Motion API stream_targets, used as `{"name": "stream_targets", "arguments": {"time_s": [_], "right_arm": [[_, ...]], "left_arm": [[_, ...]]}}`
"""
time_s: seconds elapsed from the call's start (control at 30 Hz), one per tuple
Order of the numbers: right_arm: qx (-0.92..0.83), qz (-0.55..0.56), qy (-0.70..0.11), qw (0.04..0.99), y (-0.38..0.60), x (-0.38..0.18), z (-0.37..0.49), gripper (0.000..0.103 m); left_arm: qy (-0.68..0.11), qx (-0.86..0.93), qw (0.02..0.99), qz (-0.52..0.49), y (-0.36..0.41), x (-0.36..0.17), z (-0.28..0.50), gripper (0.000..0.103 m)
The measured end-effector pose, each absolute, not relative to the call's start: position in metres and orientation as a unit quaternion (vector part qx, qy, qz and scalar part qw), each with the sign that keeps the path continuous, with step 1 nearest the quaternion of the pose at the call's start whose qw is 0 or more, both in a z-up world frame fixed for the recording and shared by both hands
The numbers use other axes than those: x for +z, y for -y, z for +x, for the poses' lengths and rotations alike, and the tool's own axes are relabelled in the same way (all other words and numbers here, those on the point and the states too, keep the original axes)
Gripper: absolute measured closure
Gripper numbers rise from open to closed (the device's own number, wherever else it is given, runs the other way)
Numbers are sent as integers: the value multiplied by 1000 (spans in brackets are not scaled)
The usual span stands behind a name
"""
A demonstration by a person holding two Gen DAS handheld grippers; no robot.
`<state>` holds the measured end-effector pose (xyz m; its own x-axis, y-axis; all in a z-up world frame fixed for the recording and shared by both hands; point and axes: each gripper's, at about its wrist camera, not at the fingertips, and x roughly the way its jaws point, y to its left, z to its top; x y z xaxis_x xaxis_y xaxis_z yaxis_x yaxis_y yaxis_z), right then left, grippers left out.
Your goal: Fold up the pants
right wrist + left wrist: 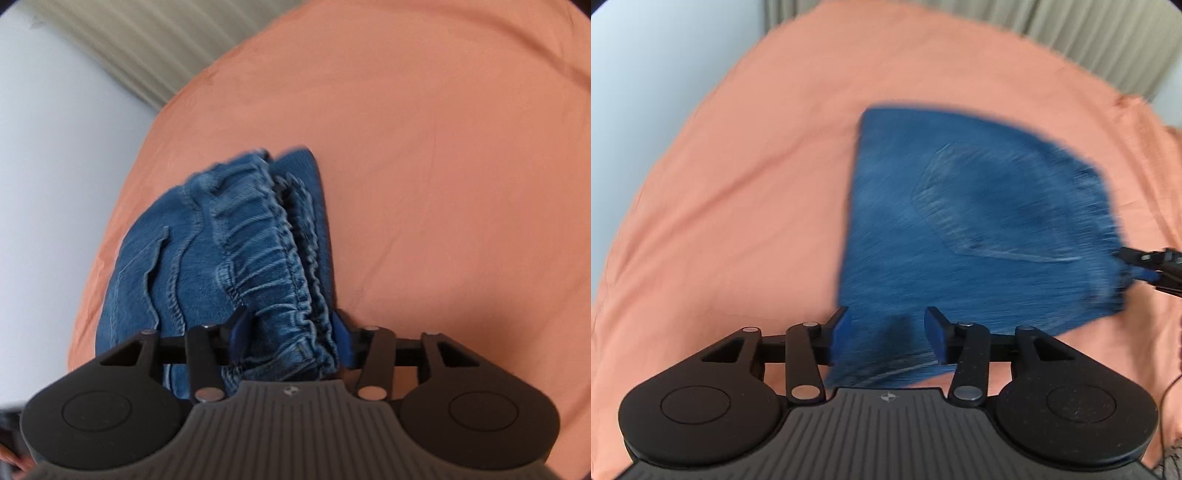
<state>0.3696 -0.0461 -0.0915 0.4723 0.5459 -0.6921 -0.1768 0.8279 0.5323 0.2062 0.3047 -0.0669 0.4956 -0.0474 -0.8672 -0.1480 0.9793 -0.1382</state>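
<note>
In the right wrist view, the right gripper (pixel 290 341) sits at 6 o'clock, its jaws narrowed on the gathered elastic waistband of the blue denim pants (pixel 221 258). The folded cloth runs away toward 11 o'clock over the orange bed sheet (pixel 443 184). In the left wrist view, the left gripper (pixel 886 334) is parted, pants fabric lying between its pads; whether it pinches is unclear. The blurred pants (pixel 960 221) spread toward 1 o'clock, and the right gripper (pixel 1145 264) meets their edge at 3 o'clock. Beyond the sheet hangs a pale curtain (pixel 1071 29).
</note>
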Motion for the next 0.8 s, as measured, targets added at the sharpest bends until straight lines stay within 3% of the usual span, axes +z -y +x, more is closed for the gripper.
{"name": "stream_targets", "arguments": {"time_s": [0.2,0.3,0.43,0.53,0.8], "right_arm": [[269,104,-374,881,46,-10,319,39],[292,62,-312,902,41,33,282,27],[306,25,-230,923,41,78,230,23],[308,17,-191,932,47,94,196,23],[283,-5,-147,948,54,89,128,22]], "left_arm": [[-390,26,920,-41,-252,10,174,37],[-310,38,950,17,-217,49,151,19],[-245,60,967,27,-187,88,126,12],[-207,72,976,18,-172,103,104,1],[-174,133,974,61,-131,85,56,0]]}}
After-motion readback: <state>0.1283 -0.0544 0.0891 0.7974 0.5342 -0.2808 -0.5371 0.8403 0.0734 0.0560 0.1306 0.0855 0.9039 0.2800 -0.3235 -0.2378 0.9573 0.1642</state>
